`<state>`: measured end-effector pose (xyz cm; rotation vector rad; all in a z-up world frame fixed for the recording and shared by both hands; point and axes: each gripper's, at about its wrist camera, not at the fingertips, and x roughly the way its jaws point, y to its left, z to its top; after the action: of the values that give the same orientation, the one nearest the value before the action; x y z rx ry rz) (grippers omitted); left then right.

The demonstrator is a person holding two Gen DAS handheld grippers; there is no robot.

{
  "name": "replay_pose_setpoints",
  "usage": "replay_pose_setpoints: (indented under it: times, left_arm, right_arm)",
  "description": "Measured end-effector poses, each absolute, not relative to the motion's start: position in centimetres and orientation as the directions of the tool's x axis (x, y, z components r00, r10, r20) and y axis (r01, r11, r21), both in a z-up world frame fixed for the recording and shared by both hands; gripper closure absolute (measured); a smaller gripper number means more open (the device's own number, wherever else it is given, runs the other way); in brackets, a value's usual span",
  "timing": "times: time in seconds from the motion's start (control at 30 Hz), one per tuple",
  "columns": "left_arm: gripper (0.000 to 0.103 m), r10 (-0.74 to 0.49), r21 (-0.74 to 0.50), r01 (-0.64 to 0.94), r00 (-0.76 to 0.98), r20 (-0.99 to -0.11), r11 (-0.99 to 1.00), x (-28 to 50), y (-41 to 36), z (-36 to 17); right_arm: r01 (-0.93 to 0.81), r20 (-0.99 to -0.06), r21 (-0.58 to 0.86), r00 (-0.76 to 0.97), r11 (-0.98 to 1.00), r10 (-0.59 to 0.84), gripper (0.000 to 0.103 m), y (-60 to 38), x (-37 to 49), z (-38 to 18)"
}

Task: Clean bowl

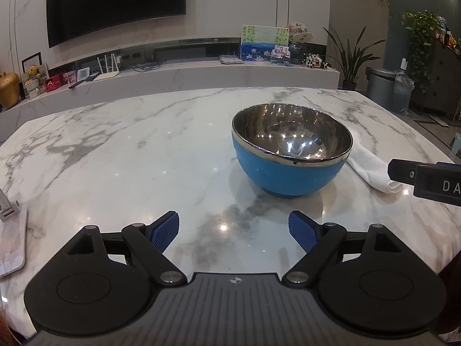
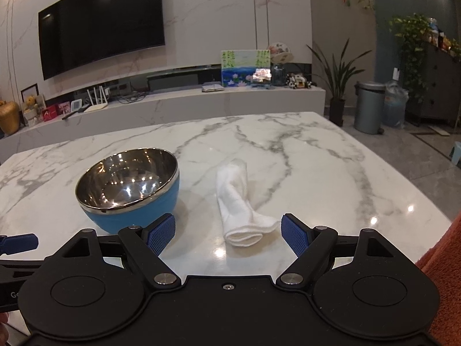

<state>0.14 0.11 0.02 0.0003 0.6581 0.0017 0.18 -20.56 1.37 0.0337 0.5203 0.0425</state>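
The bowl [image 1: 291,150], blue outside and shiny steel inside, stands upright on the marble table [image 1: 115,144], about midway between its near and far edges, with a rolled white cloth [image 2: 240,201] lying just beside it on the right-hand side. The relation that matters is the cloth's line against the right gripper [image 2: 227,235]: the roll's long axis runs from the far edge toward the near edge, and its open, folded end sits just ahead of the gap between the spread pads, slightly off toward the right pad. That gripper is plainly the nearer one to the cloth, so I judge it the one to pick the cloth up. The left gripper [image 1: 234,232] is also spread wide with nothing between its pads, and the bowl lies ahead of it and a little to its right, apart from it. Neither gripper holds anything. In the left view the bowl hides most of the cloth, and the right gripper is cut off at the picture's edge. Whether the bowl's inside is dirty cannot be told through the reflections.
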Motion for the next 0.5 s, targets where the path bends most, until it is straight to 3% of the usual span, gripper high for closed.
replay_pose_setpoints:
  times: [0.5]
  left_arm:
    - [0.020,0.000,0.002,0.001,0.789,-0.614,1.000,0.0,0.1,-0.1]
  right_arm:
    - [-0.068,-0.498,0.059,0.863,0.996,0.088,0.024,-21.0,1.3,0.6]
